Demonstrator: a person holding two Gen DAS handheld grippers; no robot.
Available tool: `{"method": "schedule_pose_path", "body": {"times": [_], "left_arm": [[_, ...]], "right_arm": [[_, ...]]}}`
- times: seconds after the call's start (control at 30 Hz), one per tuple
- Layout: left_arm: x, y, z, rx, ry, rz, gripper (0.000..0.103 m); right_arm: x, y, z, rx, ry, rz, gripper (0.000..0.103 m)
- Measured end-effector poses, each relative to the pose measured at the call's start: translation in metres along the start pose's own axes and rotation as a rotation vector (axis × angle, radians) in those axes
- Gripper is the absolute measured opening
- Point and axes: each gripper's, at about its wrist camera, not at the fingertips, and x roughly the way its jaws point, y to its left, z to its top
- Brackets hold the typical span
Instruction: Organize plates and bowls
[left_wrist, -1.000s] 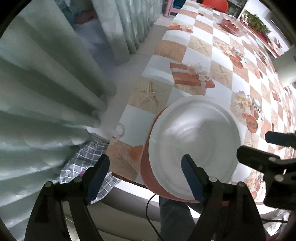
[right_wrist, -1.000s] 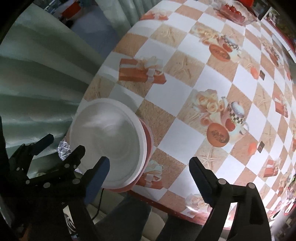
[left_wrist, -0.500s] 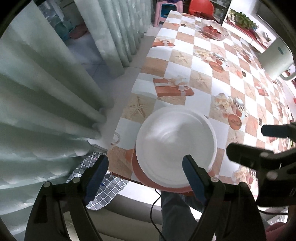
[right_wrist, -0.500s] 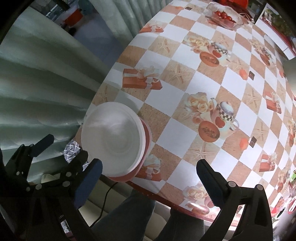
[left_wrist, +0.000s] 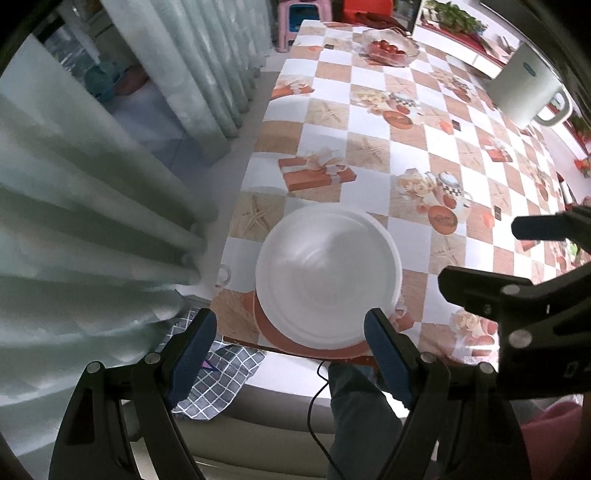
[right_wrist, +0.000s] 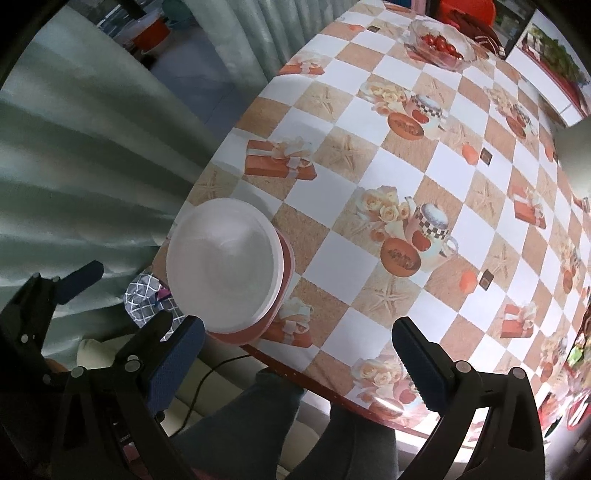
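A white bowl (left_wrist: 327, 275) sits stacked on a red plate (left_wrist: 271, 332) at the near left corner of the checkered table (left_wrist: 406, 147). The stack also shows in the right wrist view, bowl (right_wrist: 221, 266) on plate (right_wrist: 286, 258). My left gripper (left_wrist: 291, 350) is open and empty, held above and short of the stack. My right gripper (right_wrist: 299, 354) is open and empty, to the right of the stack above the table's near edge.
A glass bowl of tomatoes (left_wrist: 388, 46) stands at the far end. A white jug (left_wrist: 524, 92) stands at the far right. Pale green curtains (left_wrist: 92, 221) hang close on the left. A checked cloth (left_wrist: 214, 376) and the person's legs (left_wrist: 354, 406) lie below the table edge.
Both grippers have pulled back and up from the bowl and plate stack, which now looks smaller. Both stay open and empty.
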Motion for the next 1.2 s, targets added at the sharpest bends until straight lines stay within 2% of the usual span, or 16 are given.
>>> {"method": "schedule_pose_path", "body": {"times": [0.3, 0.5, 1.2], "left_arm": [[-0.027, -0.003, 0.004, 0.011, -0.03, -0.048, 0.085], [-0.032, -0.001, 0.003, -0.031, -0.053, -0.057, 0.085], [-0.042, -0.015, 0.008, 0.01, -0.104, -0.019, 0.085]], "right_arm": [[-0.028, 0.01, -0.004, -0.078, -0.069, -0.075, 0.102], [-0.037, 0.012, -0.004, -0.1, -0.106, -0.119, 0.102], [-0.054, 0.002, -0.007, -0.079, -0.168, -0.163, 0.102]]}}
